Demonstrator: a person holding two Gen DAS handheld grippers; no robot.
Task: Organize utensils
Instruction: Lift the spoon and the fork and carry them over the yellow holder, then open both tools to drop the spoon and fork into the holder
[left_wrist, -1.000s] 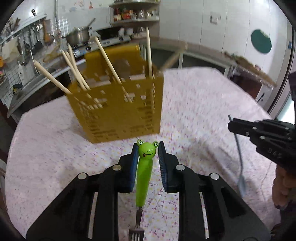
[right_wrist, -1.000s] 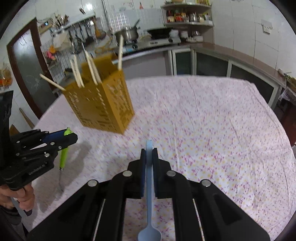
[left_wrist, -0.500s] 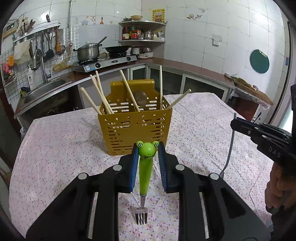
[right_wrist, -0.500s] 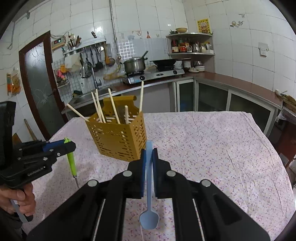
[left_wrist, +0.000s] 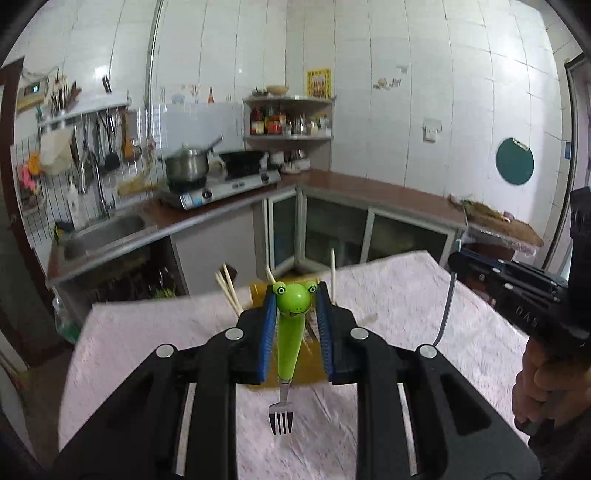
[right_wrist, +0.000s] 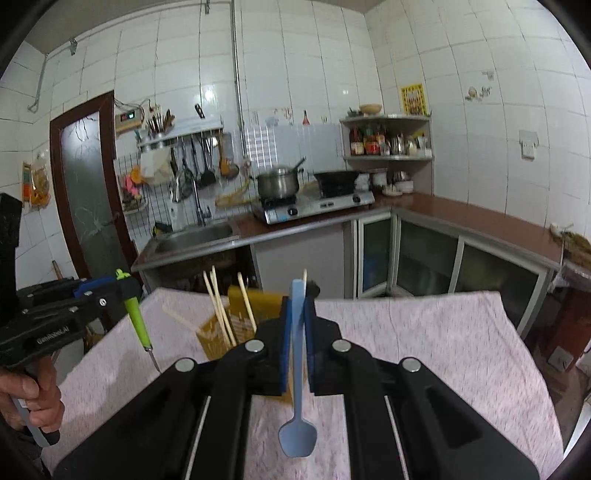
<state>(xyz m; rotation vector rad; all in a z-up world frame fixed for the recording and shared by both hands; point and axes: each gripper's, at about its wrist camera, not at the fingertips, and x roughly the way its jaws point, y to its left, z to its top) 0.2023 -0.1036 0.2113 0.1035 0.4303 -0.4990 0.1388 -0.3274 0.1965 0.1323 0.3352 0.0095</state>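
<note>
Both utensils are up in the air above the yellow caddy (right_wrist: 243, 314) on the desk (right_wrist: 424, 350). Left hand-held gripper (left_wrist: 295, 325) is clamped on the frog-handled fork (left_wrist: 291, 332), tines hanging down; right hand-held gripper (right_wrist: 297, 339) is pinched nearly shut on the blue spoon (right_wrist: 297, 369), bowl down. Looks like the carry step. Next: line each up over a slot (chopsticks (right_wrist: 221, 314) crowd it), lower, release.

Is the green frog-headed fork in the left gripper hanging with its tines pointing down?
Yes: in the left wrist view the green frog-headed fork is clamped in the left gripper, frog head up, metal tines below.
</note>
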